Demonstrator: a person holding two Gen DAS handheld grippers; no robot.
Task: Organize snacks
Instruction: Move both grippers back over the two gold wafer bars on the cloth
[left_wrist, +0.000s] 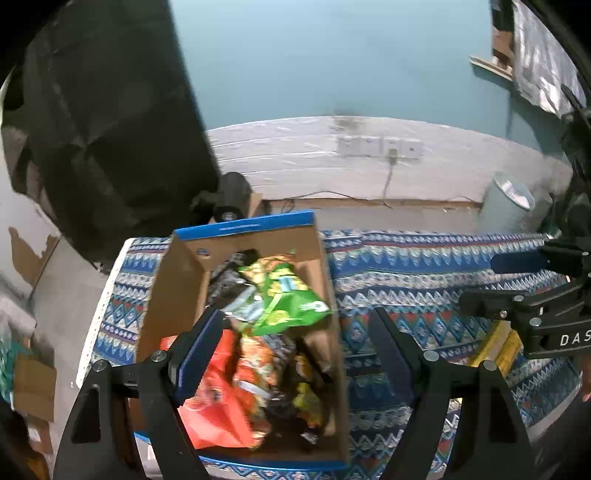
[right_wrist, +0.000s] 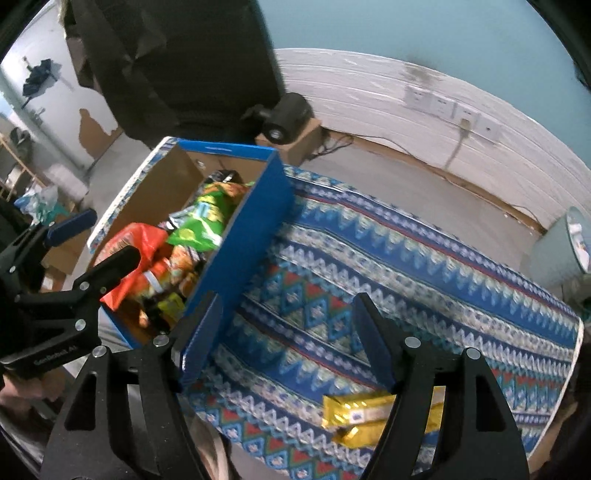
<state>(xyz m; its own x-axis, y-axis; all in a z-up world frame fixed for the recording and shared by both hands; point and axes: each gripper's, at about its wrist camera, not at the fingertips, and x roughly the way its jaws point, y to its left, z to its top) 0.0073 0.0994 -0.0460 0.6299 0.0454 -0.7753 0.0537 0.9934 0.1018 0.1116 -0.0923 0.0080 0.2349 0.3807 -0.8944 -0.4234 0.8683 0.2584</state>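
Our left tongs (left_wrist: 295, 328) and right tongs (right_wrist: 288, 325) gape empty; box (right_wrist: 243, 236) left, gold packs (right_wrist: 354, 410) lie crosswise.

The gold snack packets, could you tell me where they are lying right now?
The gold snack packets lie outside the box on the patterned cloth, low in the right wrist view, beside the right gripper.

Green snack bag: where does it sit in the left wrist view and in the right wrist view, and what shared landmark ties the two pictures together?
Left wrist view: the green snack bag lies mid-frame, on top of the other packets in the cardboard box, above the orange bag.
Right wrist view: it lies left of centre, against the box's blue right wall.
Shared landmark: the wall sockets behind the table.
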